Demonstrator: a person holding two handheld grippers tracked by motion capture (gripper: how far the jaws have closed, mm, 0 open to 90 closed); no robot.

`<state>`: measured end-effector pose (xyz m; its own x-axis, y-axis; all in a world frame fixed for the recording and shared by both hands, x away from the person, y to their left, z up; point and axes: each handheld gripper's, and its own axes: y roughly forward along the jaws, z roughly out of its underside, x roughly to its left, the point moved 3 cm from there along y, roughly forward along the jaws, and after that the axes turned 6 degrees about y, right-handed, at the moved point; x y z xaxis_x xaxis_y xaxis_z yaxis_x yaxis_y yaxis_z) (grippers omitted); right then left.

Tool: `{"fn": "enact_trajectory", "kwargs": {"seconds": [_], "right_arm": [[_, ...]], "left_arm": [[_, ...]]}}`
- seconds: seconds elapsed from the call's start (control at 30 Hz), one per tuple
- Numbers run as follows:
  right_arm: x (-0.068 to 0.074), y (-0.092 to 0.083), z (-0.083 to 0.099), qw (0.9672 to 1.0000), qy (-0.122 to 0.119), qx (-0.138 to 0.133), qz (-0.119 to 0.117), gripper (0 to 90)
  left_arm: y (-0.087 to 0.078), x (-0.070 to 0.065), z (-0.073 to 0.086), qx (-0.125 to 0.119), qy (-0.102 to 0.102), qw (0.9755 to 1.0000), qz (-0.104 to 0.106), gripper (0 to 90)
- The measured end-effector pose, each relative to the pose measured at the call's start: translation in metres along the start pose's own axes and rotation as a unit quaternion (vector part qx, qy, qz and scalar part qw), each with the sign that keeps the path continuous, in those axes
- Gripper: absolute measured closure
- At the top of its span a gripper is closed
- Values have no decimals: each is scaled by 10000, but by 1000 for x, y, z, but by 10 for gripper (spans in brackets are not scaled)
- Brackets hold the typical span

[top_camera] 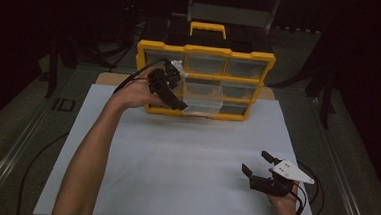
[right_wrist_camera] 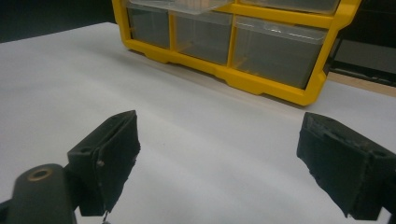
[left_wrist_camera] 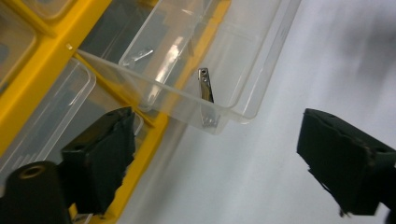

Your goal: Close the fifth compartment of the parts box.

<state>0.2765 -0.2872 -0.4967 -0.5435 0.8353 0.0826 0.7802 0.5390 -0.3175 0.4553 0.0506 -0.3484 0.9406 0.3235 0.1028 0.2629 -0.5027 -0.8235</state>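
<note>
Clear drawer (left_wrist_camera: 187, 70) pulled out of the yellow organizer (top_camera: 205, 51)
Nail clipper (left_wrist_camera: 205, 91) inside it, just beyond the left gripper (left_wrist_camera: 215, 158); jaws apart, holding nothing.

High view: fixed above the person's side, facing forward and down; takes in the whole white mat (top_camera: 185, 162), with the yellow organiser (top_camera: 203, 81) at its far edge.

Left gripper view: rides the left gripper (top_camera: 167, 88), looking along its 2 jaws; very near the organiser's pulled-out clear drawer (left_wrist_camera: 196, 70), frame tilted.

Right gripper view: rides the right gripper (top_camera: 261, 168), low over the mat, facing the organiser's front from farther off.

Shared by all 3 views: the organiser and the mat.
</note>
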Motion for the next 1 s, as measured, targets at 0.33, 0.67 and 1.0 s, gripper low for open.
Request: {"fn": "enact_trajectory", "kwargs": {"seconds": [0.33, 0.67, 1.0], "right_arm": [[0, 0, 0, 10000, -9, -3, 3, 125], [1, 1, 0, 10000, -38, 22, 13, 125], [1, 1, 0, 10000, -52, 30, 27, 126]], "left_arm": [[1, -7, 4, 119, 94, 9998, -101, 275], [4, -7, 16, 104, 109, 9998, -98, 555], [15, -13, 26, 15, 5, 9999, 103, 737]]}}
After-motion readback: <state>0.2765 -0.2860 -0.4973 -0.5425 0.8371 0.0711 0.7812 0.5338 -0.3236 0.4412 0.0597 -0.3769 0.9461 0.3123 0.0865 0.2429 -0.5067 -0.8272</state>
